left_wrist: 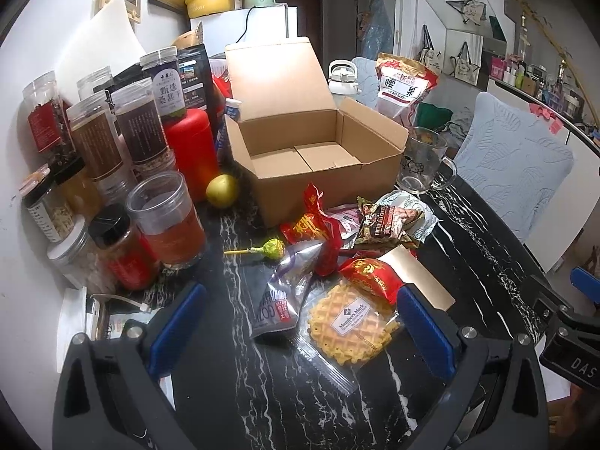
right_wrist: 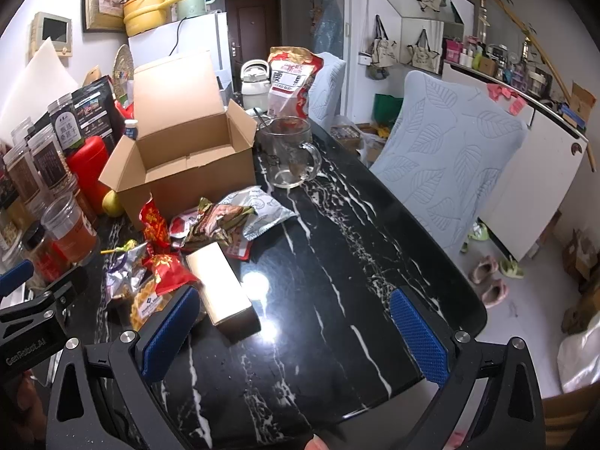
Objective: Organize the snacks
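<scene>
An open cardboard box [left_wrist: 311, 157] [right_wrist: 187, 165] stands empty on the black marble table [left_wrist: 468, 262] [right_wrist: 337, 243]. In front of it lies a heap of snacks: a wrapped waffle [left_wrist: 352, 324] [right_wrist: 146, 305], a silver packet [left_wrist: 283, 292] [right_wrist: 123, 273], red candy wrappers [left_wrist: 315, 232] [right_wrist: 168, 268], a brown snack bag [left_wrist: 386, 221] [right_wrist: 217, 221], a green lollipop [left_wrist: 270, 248] and a gold bar-shaped box [left_wrist: 420, 275] [right_wrist: 221, 287]. My left gripper [left_wrist: 296, 328] is open, hovering over the waffle and silver packet. My right gripper [right_wrist: 296, 333] is open above bare table, right of the gold box.
Jars and a red canister [left_wrist: 191, 153] crowd the table's left side, with a yellow-green fruit [left_wrist: 222, 190] beside the box. A glass mug [left_wrist: 422, 159] [right_wrist: 287, 153] and a cashew bag [left_wrist: 403, 82] [right_wrist: 292, 78] stand behind. A cushioned chair [right_wrist: 450, 157] is at the right edge.
</scene>
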Demonstrator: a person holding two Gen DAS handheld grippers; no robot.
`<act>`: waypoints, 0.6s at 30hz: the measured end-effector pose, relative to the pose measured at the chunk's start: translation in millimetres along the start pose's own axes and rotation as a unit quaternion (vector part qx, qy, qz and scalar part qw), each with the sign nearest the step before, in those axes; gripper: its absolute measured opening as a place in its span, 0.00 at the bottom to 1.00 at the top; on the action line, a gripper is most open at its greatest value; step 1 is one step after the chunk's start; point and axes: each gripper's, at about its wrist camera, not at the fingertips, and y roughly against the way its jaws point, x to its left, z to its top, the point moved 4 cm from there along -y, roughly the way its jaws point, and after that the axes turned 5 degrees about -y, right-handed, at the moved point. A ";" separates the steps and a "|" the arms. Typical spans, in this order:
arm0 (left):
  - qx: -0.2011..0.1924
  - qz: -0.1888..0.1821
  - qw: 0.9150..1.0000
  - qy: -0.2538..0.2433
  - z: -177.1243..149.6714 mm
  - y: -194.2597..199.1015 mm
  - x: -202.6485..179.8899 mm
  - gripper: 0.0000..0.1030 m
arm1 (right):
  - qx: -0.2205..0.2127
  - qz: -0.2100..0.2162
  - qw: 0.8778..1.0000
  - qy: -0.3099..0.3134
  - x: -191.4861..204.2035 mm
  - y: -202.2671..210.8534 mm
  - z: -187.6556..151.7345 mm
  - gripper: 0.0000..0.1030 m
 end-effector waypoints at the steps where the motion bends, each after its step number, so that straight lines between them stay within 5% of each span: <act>1: 0.000 -0.001 1.000 0.000 -0.3 0.1 -0.3 1.00 | 0.000 0.000 1.000 0.000 -0.2 0.0 0.0 1.00; 18: 0.000 -0.007 1.000 0.001 -2.4 0.6 -1.6 1.00 | -0.002 0.002 1.000 0.000 -0.1 0.1 -0.2 1.00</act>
